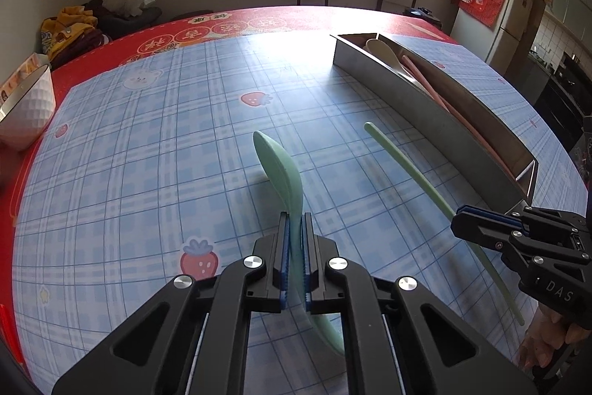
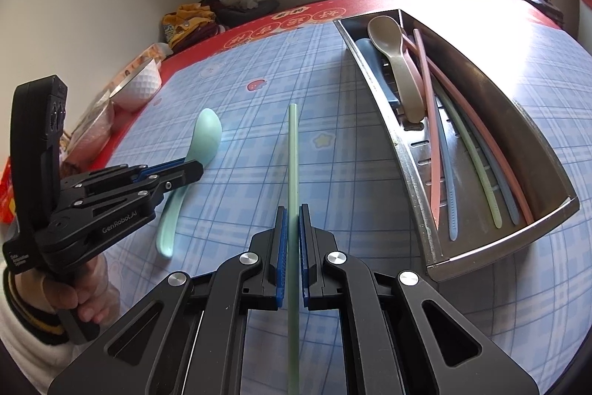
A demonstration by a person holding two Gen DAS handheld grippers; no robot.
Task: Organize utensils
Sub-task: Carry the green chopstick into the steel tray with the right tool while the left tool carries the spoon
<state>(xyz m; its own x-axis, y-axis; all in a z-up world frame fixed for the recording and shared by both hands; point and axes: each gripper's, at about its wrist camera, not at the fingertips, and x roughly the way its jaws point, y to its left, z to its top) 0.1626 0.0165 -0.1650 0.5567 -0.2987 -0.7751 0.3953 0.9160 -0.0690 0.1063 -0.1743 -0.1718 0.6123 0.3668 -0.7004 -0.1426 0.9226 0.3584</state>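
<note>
I see the table [image 2: 259, 121] under its blue plaid cloth with a red border, and on its right side the steel tray [image 2: 547, 173], which already holds a beige spoon [image 2: 396, 62], pink chopsticks [image 2: 431, 143] and a few blue and green ones. A white bowl [image 2: 138, 86] sits at the table's left edge. My left gripper [image 1: 295, 221] is clamped on the handle of the green spoon [image 1: 281, 169] — in the right wrist view its bowl end points away from me, out on the cloth and well apart from the tray. My right gripper [image 2: 292, 213] is pinched tight on a green chopstick [image 2: 293, 150], which runs straight ahead between the pads — its far tip is between the spoon and the tray, outside both.
</note>
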